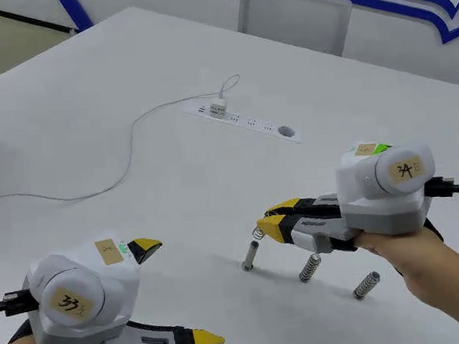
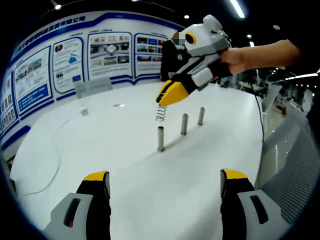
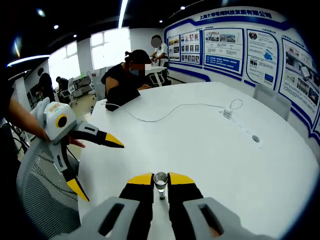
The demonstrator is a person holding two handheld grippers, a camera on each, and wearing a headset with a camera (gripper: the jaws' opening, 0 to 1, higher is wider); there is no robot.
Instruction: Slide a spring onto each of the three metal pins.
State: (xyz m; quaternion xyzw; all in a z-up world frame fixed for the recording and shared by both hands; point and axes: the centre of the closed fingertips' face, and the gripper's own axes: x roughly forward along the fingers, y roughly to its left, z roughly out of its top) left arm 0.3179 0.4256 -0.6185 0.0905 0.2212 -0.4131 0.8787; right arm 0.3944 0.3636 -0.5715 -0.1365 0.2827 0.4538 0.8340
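a spring (image 2: 160, 113) is pinched by right gripper (image 2: 169, 95) above bare pin (image 2: 161, 138); left gripper (image 2: 165, 177) is held spread at table (image 2: 100, 145) edge.

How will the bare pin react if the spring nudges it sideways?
Probably tips: the pin stands tall and slim on a narrow base. May skid, since the table looks smooth. The spring in the right tongs likely flexes first.
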